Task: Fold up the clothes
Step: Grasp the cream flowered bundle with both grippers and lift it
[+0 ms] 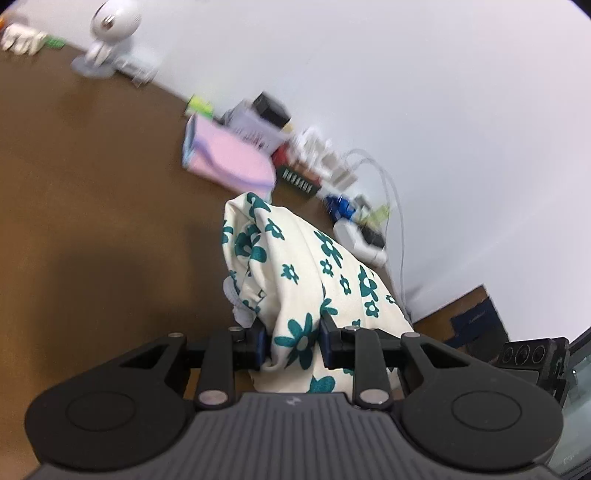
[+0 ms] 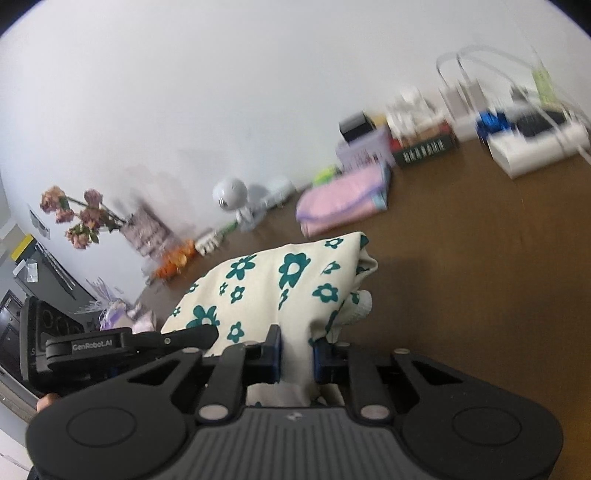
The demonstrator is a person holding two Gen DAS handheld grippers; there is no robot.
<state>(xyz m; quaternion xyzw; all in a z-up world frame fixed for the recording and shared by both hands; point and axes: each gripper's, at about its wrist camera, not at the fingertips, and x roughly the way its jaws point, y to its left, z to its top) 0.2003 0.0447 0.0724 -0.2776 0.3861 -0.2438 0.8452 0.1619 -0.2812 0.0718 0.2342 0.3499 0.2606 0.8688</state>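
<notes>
A cream garment with teal flowers (image 1: 295, 273) hangs lifted over the brown table (image 1: 92, 184). My left gripper (image 1: 291, 345) is shut on a bunched fold at its near edge, and the cloth drapes away from the blue pads. In the right wrist view the same garment (image 2: 280, 284) spreads ahead, and my right gripper (image 2: 297, 360) is shut on a narrow gathered fold of it. The left gripper's body (image 2: 122, 347) shows at the left of that view, under the cloth's far edge. A pale knitted piece peeks out beneath the garment in both views.
A folded pink cloth (image 1: 229, 158) lies on the table behind the garment. Along the white wall stand boxes, chargers with cables (image 1: 369, 173), a small white camera (image 1: 110, 33), dried flowers (image 2: 81, 218) and other clutter. The table's right edge drops off near the wall.
</notes>
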